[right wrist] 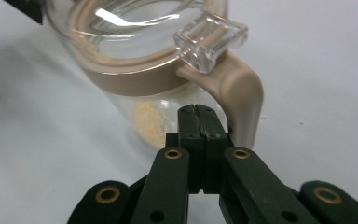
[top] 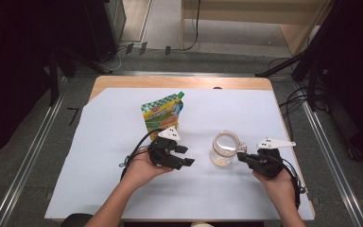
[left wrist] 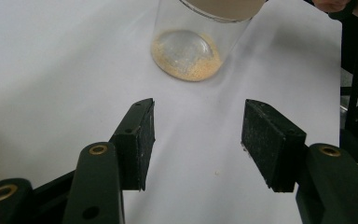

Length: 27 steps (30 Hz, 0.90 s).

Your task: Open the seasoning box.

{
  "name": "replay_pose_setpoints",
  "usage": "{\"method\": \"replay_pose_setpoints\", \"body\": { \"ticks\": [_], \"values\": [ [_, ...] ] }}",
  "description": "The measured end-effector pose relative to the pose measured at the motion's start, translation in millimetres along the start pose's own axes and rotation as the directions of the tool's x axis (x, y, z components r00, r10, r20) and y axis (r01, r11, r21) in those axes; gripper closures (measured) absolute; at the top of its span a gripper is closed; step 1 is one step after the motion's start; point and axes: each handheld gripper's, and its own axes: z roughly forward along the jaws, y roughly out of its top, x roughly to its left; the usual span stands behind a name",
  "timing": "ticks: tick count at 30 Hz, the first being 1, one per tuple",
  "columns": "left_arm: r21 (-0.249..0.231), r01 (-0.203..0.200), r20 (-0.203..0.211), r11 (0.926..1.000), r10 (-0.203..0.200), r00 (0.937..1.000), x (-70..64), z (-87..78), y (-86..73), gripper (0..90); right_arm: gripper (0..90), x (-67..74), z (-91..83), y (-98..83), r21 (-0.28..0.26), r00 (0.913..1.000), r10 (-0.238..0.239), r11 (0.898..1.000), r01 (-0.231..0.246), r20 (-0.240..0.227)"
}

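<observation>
the white sheet [top: 99, 156] over the table carries all of the work, with the person's two forearms coming in from the near edge. beyond the left gripper [top: 182, 156], just past its grey plate, stands a green and yellow refill pouch [top: 163, 115] with its green cap on. off the tips of that gripper, and just in front of the right gripper [top: 242, 158], stands the glass jar [top: 224, 148], upright, with its beige-rimmed clear lid shut and the clasp on the side nearest the right gripper.

judging by how things lie, the work looks early: the jar holds only a thin layer of pale orange grains [left wrist: 186, 67] on its bottom, the lid is down, and the pouch stands closed and untouched. opening the lid, bringing the pouch over and pouring all seem left to do.

the left hand holds its gripper level and low over the sheet, pointed at the jar's base, jaws parted with nothing between them; the jar sits ahead of the pads [left wrist: 137, 140], apart from them. the right hand points its gripper [right wrist: 199, 119] at the jar from the other side, jaws pressed together on nothing, the tips just below the clear latch tab [right wrist: 210, 42] and beside the beige clasp arm [right wrist: 242, 102]; whether they touch the glass i cannot tell. a few stray crumbs [left wrist: 217, 173] lie under the left gripper.
</observation>
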Motion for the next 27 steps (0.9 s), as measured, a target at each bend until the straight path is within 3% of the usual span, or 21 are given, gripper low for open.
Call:
{"method": "replay_pose_setpoints", "body": {
  "ticks": [7,13,17,27],
  "values": [
    [-0.007,0.005,0.000,1.0000,-0.005,1.0000,1.4,-1.5,-0.3,45.2,90.0,-2.0,-19.4,-4.2,-0.015,0.9994,0.012,1.000,-0.012,0.034],
    [-0.002,-0.001,0.003,1.0000,0.001,1.0000,1.2,0.0,0.1,45.1,90.0,-12.2,-22.8,-4.3,-0.023,0.9981,0.044,0.999,-0.043,0.043],
    [0.003,-0.001,0.003,1.0000,0.001,1.0000,1.7,0.9,0.1,45.2,90.0,-15.3,-18.5,-2.9,-0.022,0.9977,0.053,0.998,-0.052,0.041],
    [0.004,-0.014,0.009,0.9999,0.014,0.9999,-0.8,5.3,1.0,44.1,90.0,-11.2,-4.3,-2.5,-0.028,0.9853,0.086,0.996,-0.083,0.147]
  ]
}}
